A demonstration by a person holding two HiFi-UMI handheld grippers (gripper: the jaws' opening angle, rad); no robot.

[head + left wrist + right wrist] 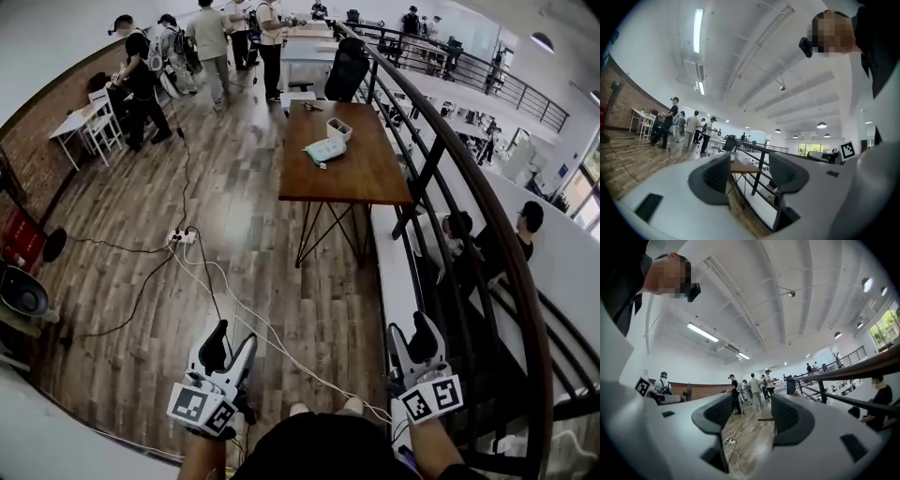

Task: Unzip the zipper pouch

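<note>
The zipper pouch [325, 150], pale teal, lies on the brown wooden table [375, 178] far ahead, beside a small white box [339, 128]. Both grippers are held low and near the person, well short of the table. My left gripper [232, 342] stands open with nothing between its grey pads [715, 176]. My right gripper [412, 339] is open too and holds nothing. The left gripper view [750, 173] shows the table [743, 166] small and distant between the jaws. In the right gripper view [751, 411] only floor and the far table [765, 418] show.
A curved black railing [450, 159] runs along the right, with seated people [525, 230] below it. A power strip with cables [183, 237] lies on the wooden floor. Several people [211, 37] stand at the back; white tables and chairs [89, 122] stand left. A black chair [347, 66] is behind the table.
</note>
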